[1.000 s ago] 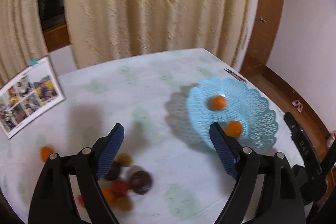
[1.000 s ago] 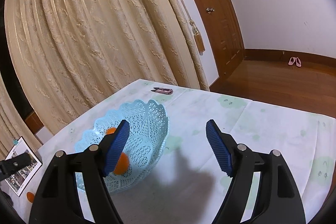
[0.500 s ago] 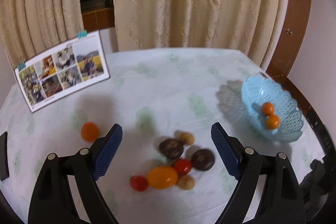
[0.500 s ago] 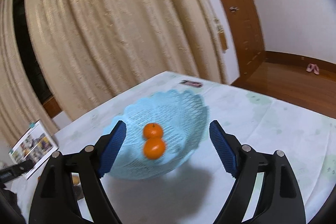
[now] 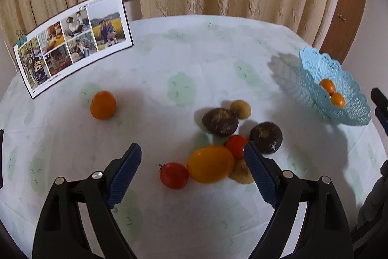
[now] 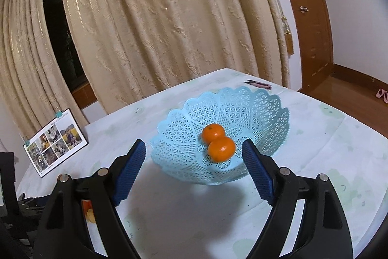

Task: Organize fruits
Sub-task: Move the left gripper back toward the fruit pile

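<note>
My left gripper (image 5: 192, 153) is open and empty above a cluster of fruit on the table: a yellow-orange fruit (image 5: 210, 168), two red tomatoes (image 5: 173, 175) (image 5: 236, 146), two dark brown fruits (image 5: 220, 122) (image 5: 265, 137) and two small tan fruits (image 5: 240, 109). A lone orange (image 5: 103, 105) lies to the left. The blue lattice basket (image 5: 312, 67) at the right holds two oranges (image 5: 327, 86). My right gripper (image 6: 194, 149) is open and empty, just in front of the basket (image 6: 257, 101) and its two oranges (image 6: 221, 149).
A standing photo card (image 5: 72, 40) with binder clips is at the back left of the table (image 5: 169, 52); it also shows in the right wrist view (image 6: 55, 141). A small pink clipper (image 6: 258, 84) lies behind the basket. Curtains hang behind the table.
My left gripper swung left from the basket and came nearer to the fruit cluster. My right gripper turned towards the basket, which now sits centred between its fingers.
</note>
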